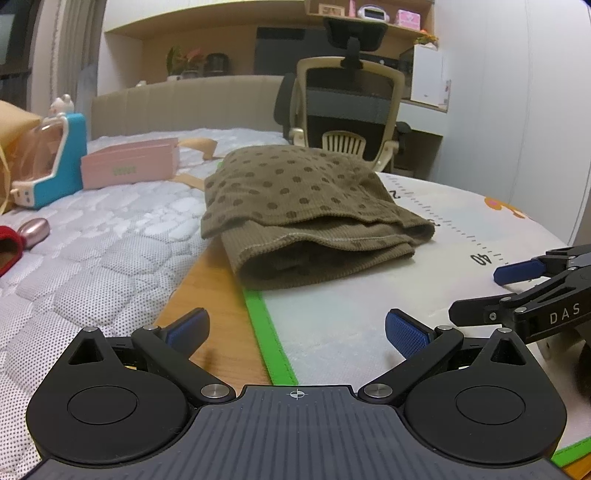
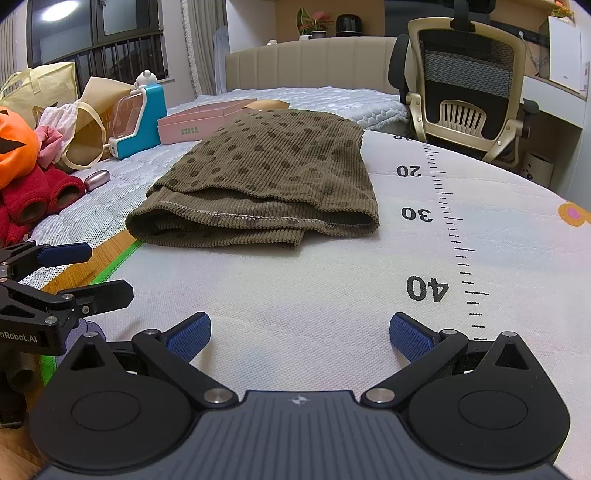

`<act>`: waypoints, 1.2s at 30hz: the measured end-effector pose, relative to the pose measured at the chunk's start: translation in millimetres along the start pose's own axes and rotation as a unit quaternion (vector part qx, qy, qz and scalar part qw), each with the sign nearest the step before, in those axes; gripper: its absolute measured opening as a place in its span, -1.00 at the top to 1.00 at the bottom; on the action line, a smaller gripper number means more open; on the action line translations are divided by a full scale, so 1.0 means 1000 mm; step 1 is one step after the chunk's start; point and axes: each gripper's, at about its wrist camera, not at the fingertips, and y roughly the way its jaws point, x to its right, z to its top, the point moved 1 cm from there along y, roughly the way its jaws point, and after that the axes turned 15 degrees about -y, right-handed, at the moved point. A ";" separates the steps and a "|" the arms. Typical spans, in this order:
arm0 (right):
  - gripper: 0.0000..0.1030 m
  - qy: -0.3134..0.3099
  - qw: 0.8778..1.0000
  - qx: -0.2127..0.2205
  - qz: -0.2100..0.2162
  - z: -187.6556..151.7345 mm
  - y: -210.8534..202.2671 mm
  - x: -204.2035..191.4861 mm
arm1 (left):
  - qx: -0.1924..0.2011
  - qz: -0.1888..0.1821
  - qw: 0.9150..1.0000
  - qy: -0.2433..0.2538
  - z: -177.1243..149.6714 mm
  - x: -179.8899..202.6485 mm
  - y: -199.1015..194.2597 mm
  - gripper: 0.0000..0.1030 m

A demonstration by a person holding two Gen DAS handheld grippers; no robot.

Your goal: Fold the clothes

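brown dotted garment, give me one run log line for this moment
brown dotted ribbed garment: folded, on white ruler-print mat | left gripper: open, empty | right gripper: open, empty | both short of garment

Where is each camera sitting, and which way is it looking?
Left wrist: sits on the left gripper, low over the mat's green edge, facing the folded brown cloth; its open blue fingers show.
Right wrist: sits on the right gripper, over the white mat, facing the same cloth; open fingers show.
Shared: cloth, chair, each other's gripper.

Beige headboard [image 2: 310, 62], mesh office chair [image 2: 469, 85] beside it, dark window [image 2: 96, 33] left.
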 end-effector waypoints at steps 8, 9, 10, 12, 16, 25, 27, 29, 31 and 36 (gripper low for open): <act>-1.00 0.001 1.000 0.000 0.000 0.000 0.000 0.000 | -0.001 0.001 1.000 -0.001 0.000 0.000 0.001 -1.00; -1.00 0.001 1.000 0.001 0.000 0.000 0.000 0.000 | -0.001 0.001 1.000 -0.001 0.000 0.000 0.001 -1.00; -1.00 0.001 1.000 0.001 0.000 0.000 0.000 0.000 | -0.001 0.002 1.000 -0.001 0.000 0.000 0.001 -1.00; -1.00 0.001 1.000 0.001 0.001 0.000 0.000 0.001 | -0.001 0.002 1.000 -0.001 0.000 0.000 0.001 -1.00; -1.00 0.001 1.000 0.001 0.001 0.000 0.000 0.000 | -0.002 0.003 1.000 -0.002 -0.001 0.000 0.001 -1.00; -1.00 0.001 1.000 0.001 0.002 -0.001 0.000 0.002 | -0.003 0.002 1.000 -0.004 0.000 -0.001 0.001 -1.00; -1.00 0.001 1.000 0.002 0.002 -0.001 0.000 0.002 | -0.003 0.002 1.000 -0.004 0.000 -0.001 0.001 -1.00; -1.00 0.001 1.000 0.002 0.002 -0.001 0.000 0.002 | -0.003 0.002 1.000 -0.003 0.000 -0.001 0.001 -1.00; -1.00 -0.003 1.000 -0.002 -0.001 -0.001 0.001 0.001 | -0.003 0.002 1.000 -0.002 -0.001 -0.001 0.001 -1.00; -1.00 -0.021 0.999 -0.016 -0.029 0.000 0.001 -0.010 | -0.002 0.001 1.000 -0.002 -0.001 -0.001 0.001 -1.00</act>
